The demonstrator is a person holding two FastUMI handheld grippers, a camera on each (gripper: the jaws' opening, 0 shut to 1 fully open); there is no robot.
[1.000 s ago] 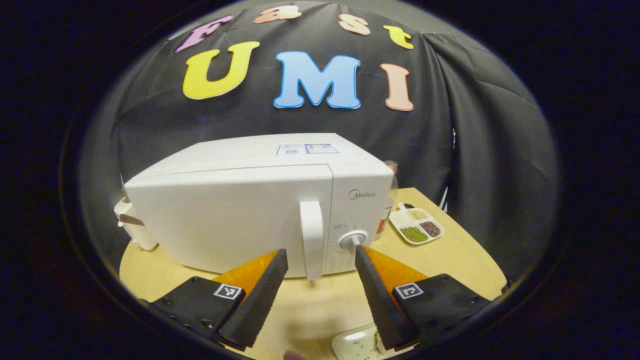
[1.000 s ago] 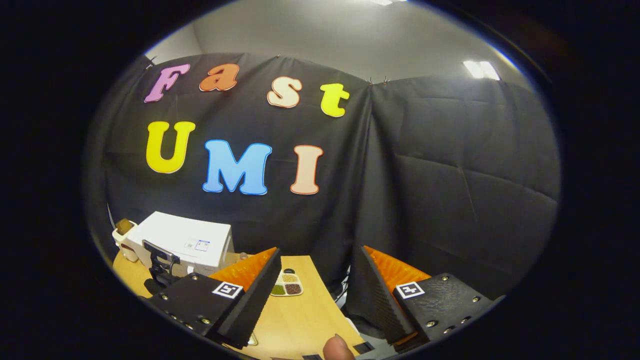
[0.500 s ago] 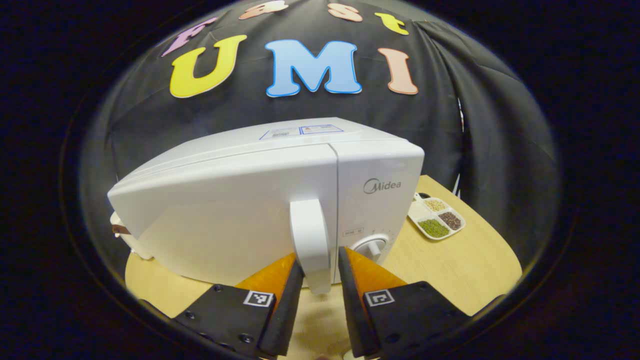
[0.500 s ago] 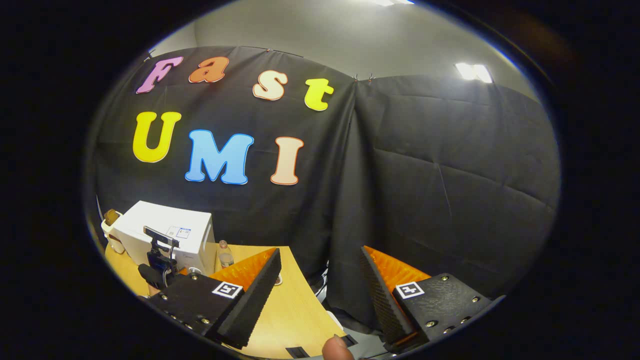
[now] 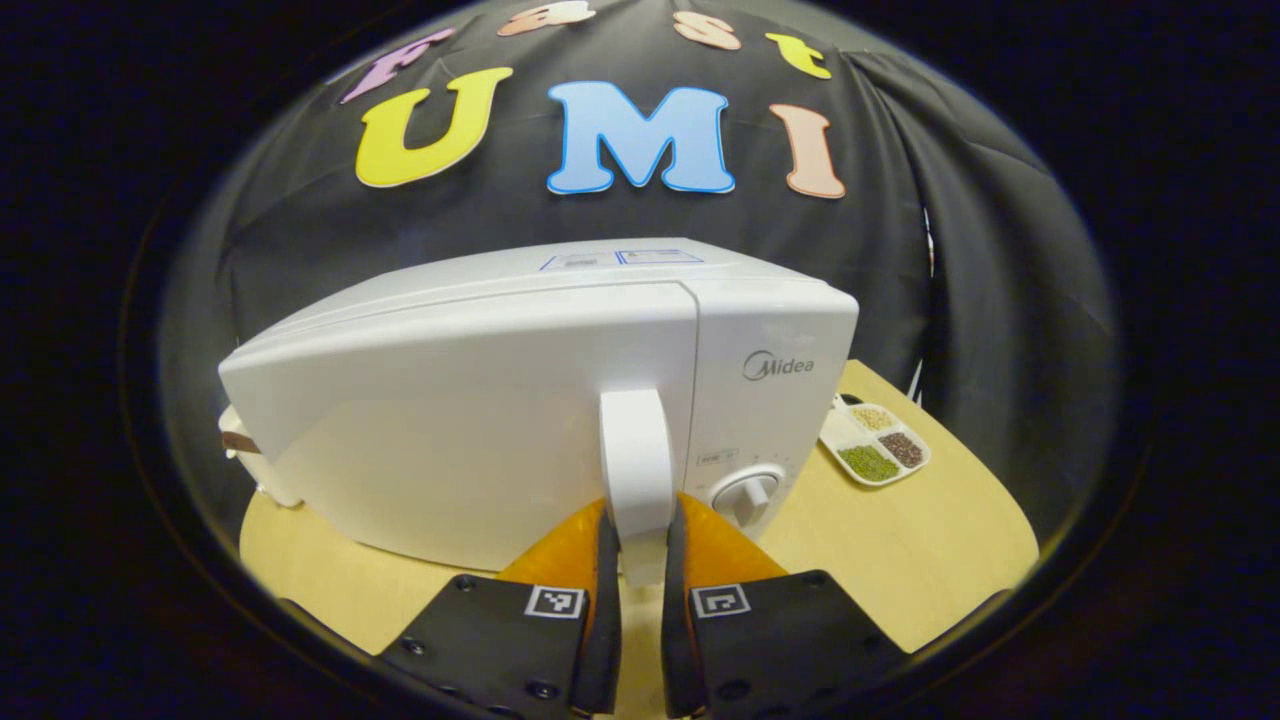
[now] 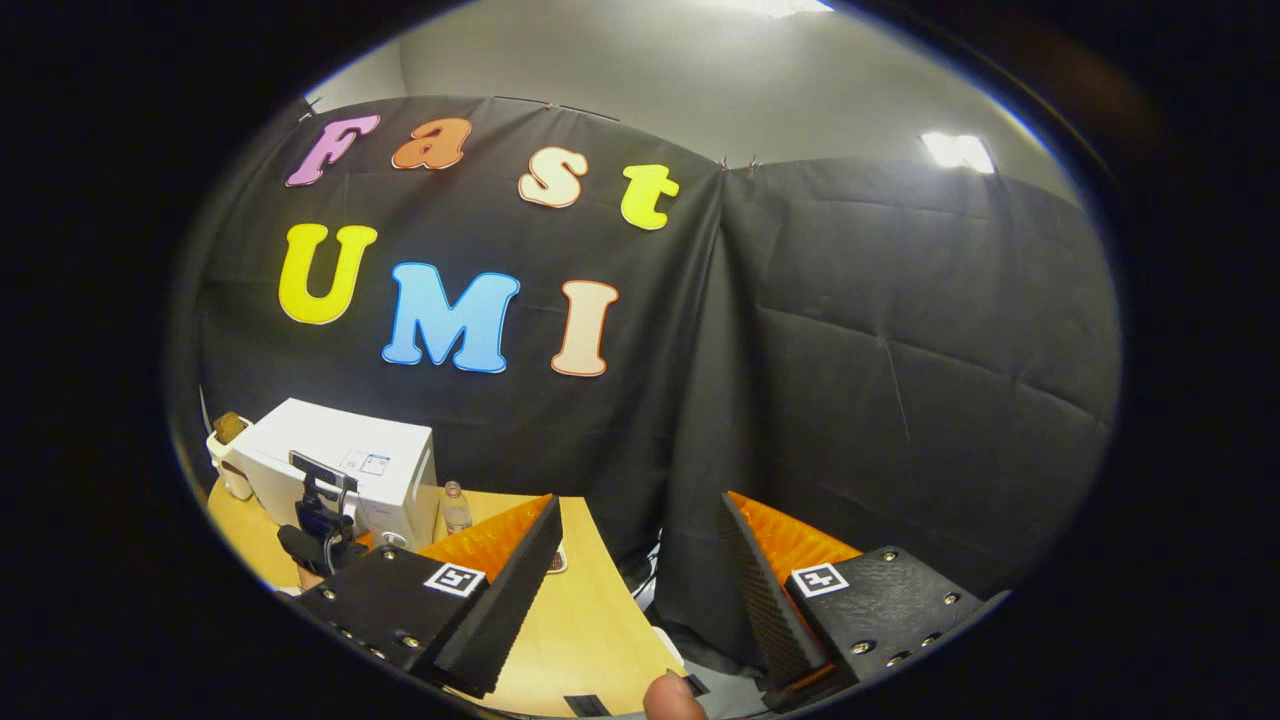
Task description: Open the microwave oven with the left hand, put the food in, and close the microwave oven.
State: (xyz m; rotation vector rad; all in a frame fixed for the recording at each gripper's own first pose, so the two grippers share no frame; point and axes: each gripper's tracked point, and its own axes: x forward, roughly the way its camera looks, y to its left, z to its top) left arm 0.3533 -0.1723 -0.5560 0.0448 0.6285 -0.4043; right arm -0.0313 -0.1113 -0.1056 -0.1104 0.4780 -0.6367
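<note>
A: What is the left gripper (image 5: 638, 560) doing?
B: It is clenching the white upright door handle (image 5: 637, 470) of the boxy white microwave oven (image 5: 520, 400), one finger on each side. The oven is sitting on the round light wooden table (image 5: 930, 530), door closed.
A: And the right gripper (image 6: 640, 590)?
B: It is hanging spread wide, gripping nothing, beyond the table's edge. A white divided dish of grains (image 5: 876, 450) is lying beside the oven.
</note>
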